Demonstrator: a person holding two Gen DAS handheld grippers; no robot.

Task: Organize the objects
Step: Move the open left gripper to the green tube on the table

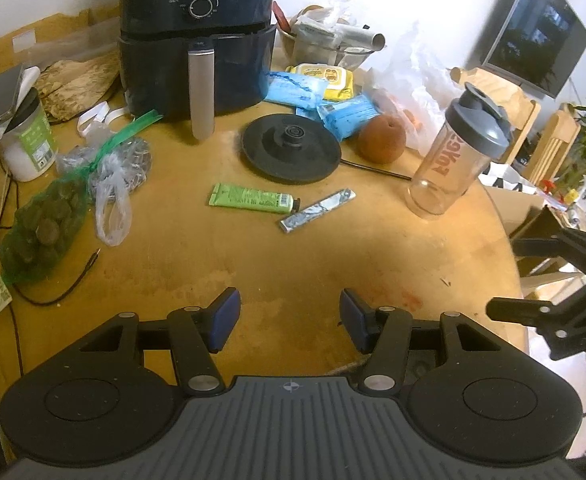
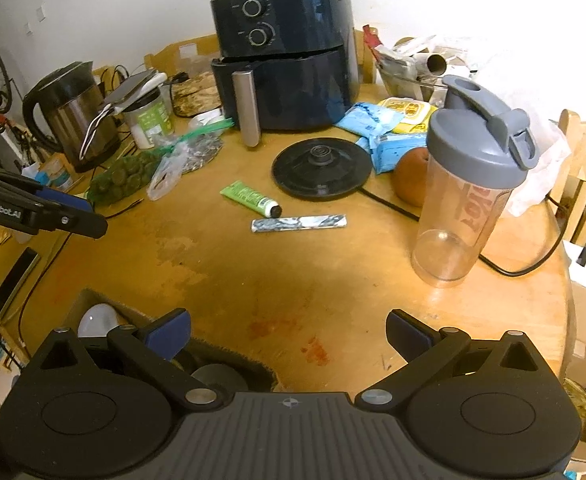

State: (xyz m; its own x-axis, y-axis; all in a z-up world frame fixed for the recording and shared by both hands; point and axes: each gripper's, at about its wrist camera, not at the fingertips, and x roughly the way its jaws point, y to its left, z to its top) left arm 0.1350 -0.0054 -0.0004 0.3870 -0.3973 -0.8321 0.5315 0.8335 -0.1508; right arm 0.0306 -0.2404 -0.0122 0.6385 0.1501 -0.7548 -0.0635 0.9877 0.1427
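On the round wooden table (image 1: pixel 293 256) a green tube (image 1: pixel 253 199) (image 2: pixel 249 199) lies next to a silver-blue foil stick (image 1: pixel 317 210) (image 2: pixel 299 223). A clear shaker bottle (image 1: pixel 453 156) (image 2: pixel 465 200) with a grey lid stands at the right. My left gripper (image 1: pixel 290 318) hovers open over bare wood short of the tube, nothing between its blue pads. My right gripper (image 2: pixel 289 332) is open too, empty, above the near table edge. Each gripper shows in the other's view: the right gripper (image 1: pixel 501 276) at the right edge, the left gripper (image 2: pixel 89 216) at the left.
A dark air fryer (image 1: pixel 197 40) stands at the back, a black kettle base (image 1: pixel 291 148) with its cord in front. Blue packets (image 1: pixel 293 88), a yellow pack (image 1: pixel 329 78) and a brown fruit (image 1: pixel 381 138) lie right of it. Left: net bag (image 1: pixel 41 228), white jar (image 1: pixel 27 144), kettle (image 2: pixel 69 116).
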